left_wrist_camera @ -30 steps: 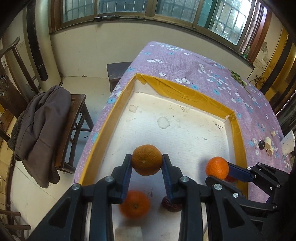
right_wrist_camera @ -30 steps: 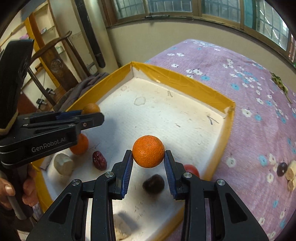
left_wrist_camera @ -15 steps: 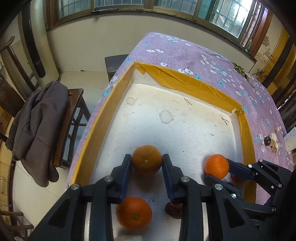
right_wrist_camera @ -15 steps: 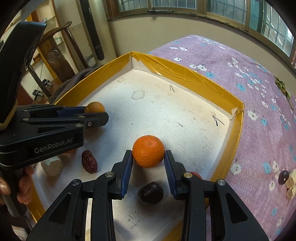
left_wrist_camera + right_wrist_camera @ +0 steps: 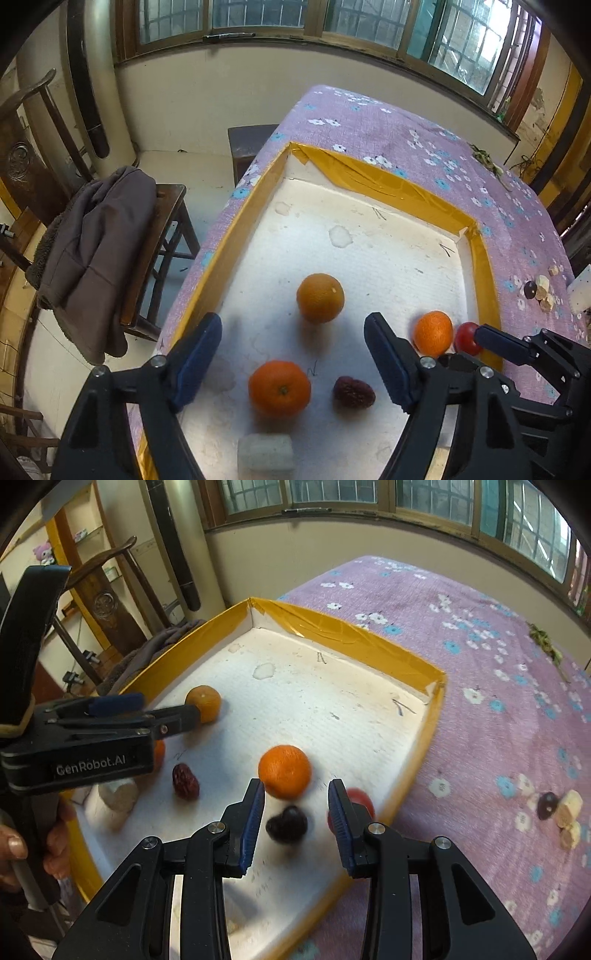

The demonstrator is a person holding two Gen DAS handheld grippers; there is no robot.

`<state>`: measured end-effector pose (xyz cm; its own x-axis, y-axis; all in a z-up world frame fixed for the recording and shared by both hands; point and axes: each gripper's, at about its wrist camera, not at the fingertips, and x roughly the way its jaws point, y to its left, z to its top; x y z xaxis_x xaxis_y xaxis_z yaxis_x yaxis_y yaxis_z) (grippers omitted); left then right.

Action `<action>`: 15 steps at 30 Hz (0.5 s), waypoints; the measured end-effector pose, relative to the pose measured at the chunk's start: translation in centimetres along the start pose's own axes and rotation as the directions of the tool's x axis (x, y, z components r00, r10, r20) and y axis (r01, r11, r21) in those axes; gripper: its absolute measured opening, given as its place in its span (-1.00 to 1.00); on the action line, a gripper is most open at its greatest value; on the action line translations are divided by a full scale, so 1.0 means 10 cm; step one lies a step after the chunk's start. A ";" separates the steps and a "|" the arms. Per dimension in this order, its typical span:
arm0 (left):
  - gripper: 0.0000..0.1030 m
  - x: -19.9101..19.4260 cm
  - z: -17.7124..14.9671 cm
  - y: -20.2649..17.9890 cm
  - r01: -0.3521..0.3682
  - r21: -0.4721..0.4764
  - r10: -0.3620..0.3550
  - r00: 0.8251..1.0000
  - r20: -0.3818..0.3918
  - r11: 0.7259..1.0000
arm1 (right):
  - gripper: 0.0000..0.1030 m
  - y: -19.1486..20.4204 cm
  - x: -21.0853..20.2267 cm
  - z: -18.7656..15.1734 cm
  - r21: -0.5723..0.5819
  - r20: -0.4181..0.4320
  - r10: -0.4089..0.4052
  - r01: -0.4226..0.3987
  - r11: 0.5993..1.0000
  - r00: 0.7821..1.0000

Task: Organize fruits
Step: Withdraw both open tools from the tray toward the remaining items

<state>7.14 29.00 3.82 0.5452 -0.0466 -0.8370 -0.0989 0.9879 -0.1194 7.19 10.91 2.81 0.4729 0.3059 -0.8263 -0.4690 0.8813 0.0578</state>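
A dull orange (image 5: 320, 297) rests on the white floor of the yellow-rimmed tray (image 5: 373, 184), just beyond my open left gripper (image 5: 291, 354); it also shows in the right wrist view (image 5: 204, 703). A bright orange (image 5: 284, 771) lies in front of my open right gripper (image 5: 296, 821), not between its pads; it also shows in the left wrist view (image 5: 433, 333). Another orange (image 5: 279, 387), a red date (image 5: 354, 392), a dark fruit (image 5: 286, 824) and a red fruit (image 5: 360, 801) lie in the tray.
A pale block (image 5: 265, 452) lies at the tray's near edge. Small pale pieces and a dark fruit (image 5: 548, 805) sit on the purple flowered cloth (image 5: 480, 664) to the right. A chair with a brown coat (image 5: 92, 236) stands left of the table.
Both grippers have opened and let go of their oranges, which now rest on the tray floor. Both grippers have drawn back a little.
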 end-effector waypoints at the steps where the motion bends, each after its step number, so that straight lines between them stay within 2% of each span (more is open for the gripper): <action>1: 0.58 -0.02 -0.02 0.01 -0.009 -0.007 0.009 1.000 0.004 1.000 | -0.32 0.00 -0.05 -0.04 -0.007 0.004 -0.010 0.011 1.000 1.000; 6: 0.58 -0.14 -0.13 0.03 -0.038 -0.032 0.039 0.999 0.029 0.999 | -0.32 -0.06 -0.25 -0.22 0.014 0.030 0.026 -0.026 1.000 0.999; 8: 0.58 -0.19 -0.18 -0.01 -0.049 -0.040 0.050 0.998 0.036 0.998 | -0.28 -0.09 -0.35 -0.28 0.015 0.030 0.009 -0.009 1.000 0.999; 15: 0.63 -0.40 -0.32 -0.34 -0.079 0.001 0.078 0.993 0.090 0.997 | -0.28 -0.36 -0.65 -0.54 0.072 0.059 0.029 -0.033 0.997 0.998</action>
<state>2.63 25.38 5.82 0.6084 0.0443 -0.7924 -0.1406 0.9887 -0.0526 1.81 3.81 4.91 0.5021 0.3518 -0.7900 -0.4294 0.8944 0.1254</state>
